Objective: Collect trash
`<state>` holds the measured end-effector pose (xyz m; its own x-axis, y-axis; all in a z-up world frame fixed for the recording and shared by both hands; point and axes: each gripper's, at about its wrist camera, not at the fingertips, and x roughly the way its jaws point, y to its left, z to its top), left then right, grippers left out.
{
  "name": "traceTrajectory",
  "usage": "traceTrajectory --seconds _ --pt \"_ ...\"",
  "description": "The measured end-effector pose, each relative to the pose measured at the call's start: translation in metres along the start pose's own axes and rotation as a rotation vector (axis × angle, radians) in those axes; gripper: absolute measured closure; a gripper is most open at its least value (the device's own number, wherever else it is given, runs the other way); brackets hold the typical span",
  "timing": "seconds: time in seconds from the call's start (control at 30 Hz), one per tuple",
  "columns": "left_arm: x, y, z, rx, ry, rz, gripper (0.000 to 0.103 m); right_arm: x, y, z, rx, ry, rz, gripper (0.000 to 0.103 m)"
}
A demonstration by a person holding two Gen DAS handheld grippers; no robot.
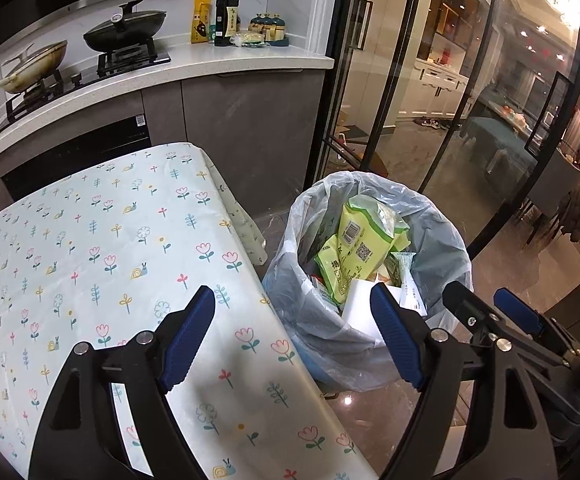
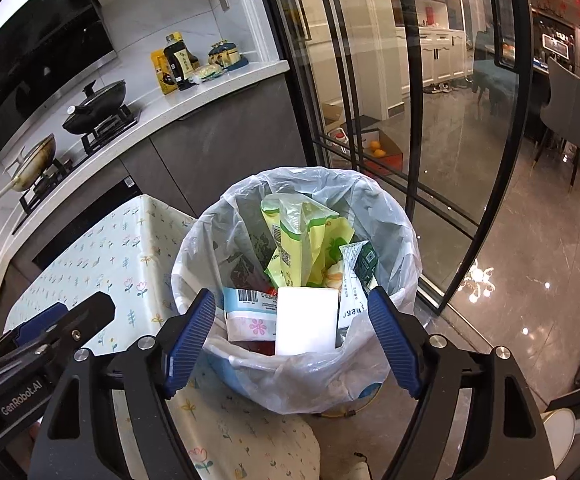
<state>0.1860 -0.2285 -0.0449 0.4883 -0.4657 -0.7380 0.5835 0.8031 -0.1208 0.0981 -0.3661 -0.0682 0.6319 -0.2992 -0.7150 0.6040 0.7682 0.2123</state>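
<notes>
My L gripper (image 1: 293, 338) hangs over the table (image 1: 89, 248) edge, jaws wide apart, nothing btwn them. My R gripper (image 2: 292, 338) is just above the bin (image 2: 290, 364), jaws also wide, empty. Bin stands beside the table, lined w/ a clear bag (image 2: 382, 216); inside lie a white block (image 2: 307, 320), green wrappers (image 2: 310, 236) & other packets. Beyond: counter (image 1: 217, 66) w/ 2 pans, glass doors (image 2: 466, 120)

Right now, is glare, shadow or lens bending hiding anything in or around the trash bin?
Left wrist view: the left gripper throws a soft shadow on the tablecloth; the trash bin contents stay readable. Right wrist view: chandelier glare sits on the floor, clear of the bin; the glass door frames bow from the fisheye; the white block is sharp, slightly washed out.
</notes>
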Motion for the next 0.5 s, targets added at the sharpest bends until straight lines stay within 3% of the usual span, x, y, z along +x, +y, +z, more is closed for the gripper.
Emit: traceTrajectory --seconds 0.33,0.5 --pt "-0.025 -0.001 -0.015 -0.011 -0.014 0.015 0.016 -0.029 0.000 -0.012 -0.032 -0.002 -0.024 0.025" --pt "-0.041 -0.001 -0.025 -0.013 -0.026 0.030 0.013 -0.047 -0.003 -0.023 -0.038 -0.014 -0.055 0.019"
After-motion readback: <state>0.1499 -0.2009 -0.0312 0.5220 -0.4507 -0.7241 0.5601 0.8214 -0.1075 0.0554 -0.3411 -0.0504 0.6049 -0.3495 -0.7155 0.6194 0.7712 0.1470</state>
